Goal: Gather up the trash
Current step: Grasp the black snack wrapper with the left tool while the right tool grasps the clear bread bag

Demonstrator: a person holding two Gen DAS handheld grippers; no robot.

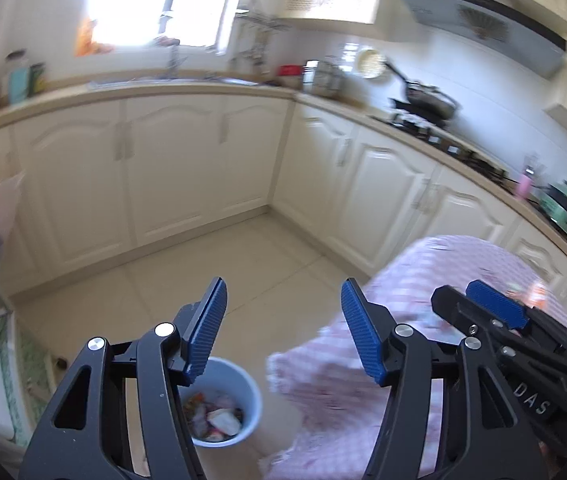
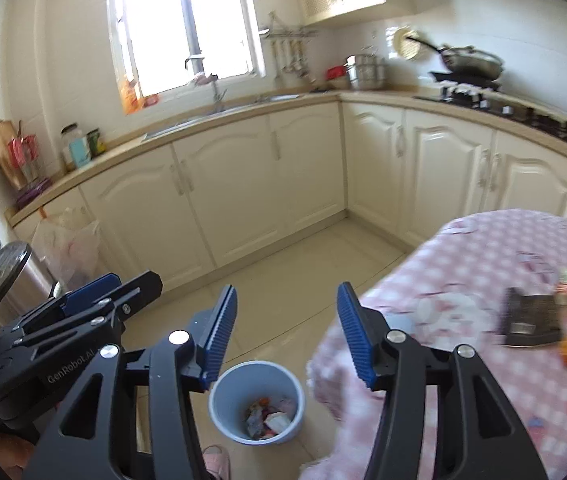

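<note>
Both jaws stand apart and empty: left gripper [image 1: 283, 328], right gripper [image 2: 287, 336]. Below them on the floor, a blue bin [image 2: 256, 402] holds trash [image 2: 269, 418], beside the pink-checked worktop [image 2: 483, 264].

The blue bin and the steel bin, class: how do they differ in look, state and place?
1. The blue bin is pale blue; the steel bin is shiny metal.
2. The blue bin has no lid and shows trash inside; the steel bin has a dark lid closed on it.
3. The blue bin stands by the pink-checked table; the steel bin stands by the cabinets.
Both are round and stand on the floor.
</note>
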